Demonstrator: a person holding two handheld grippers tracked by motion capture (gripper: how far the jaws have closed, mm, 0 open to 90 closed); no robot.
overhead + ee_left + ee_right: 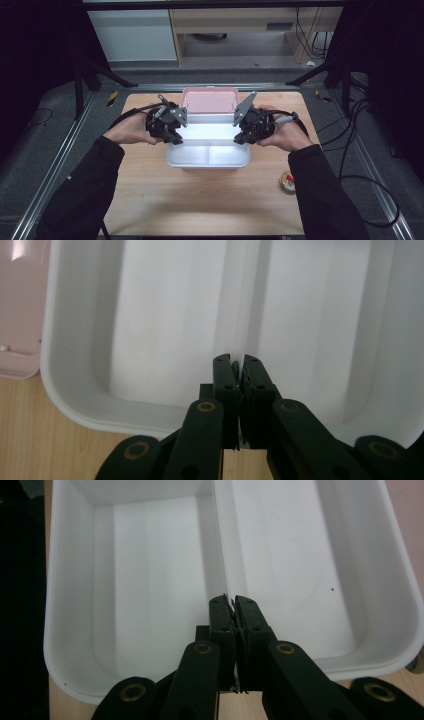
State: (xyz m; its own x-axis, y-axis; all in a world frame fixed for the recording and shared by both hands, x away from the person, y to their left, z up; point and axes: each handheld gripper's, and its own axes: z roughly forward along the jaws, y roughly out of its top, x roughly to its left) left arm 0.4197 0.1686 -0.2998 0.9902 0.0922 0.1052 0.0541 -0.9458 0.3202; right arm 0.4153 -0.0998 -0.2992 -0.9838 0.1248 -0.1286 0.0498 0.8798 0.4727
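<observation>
Both claws were closed with nothing between their jaws. The left claw [172,131] hung over the left end of the white lunch box [208,155], the right claw [243,131] over its right end, each pointing down at the middle divider [239,305]. That mirrored hold suggested the person meant to work the box from both ends together. Beyond the claws its pink lid [209,100] lay open. A small round tin [287,182] sat on the table [150,200] nearer the person, right of the right claw.

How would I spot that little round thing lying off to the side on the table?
Start at the wooden table and find the white divided container in its middle. Look toward the near right corner: the small round roll, tan with a red mark, lies alone beside the person's right sleeve.
</observation>
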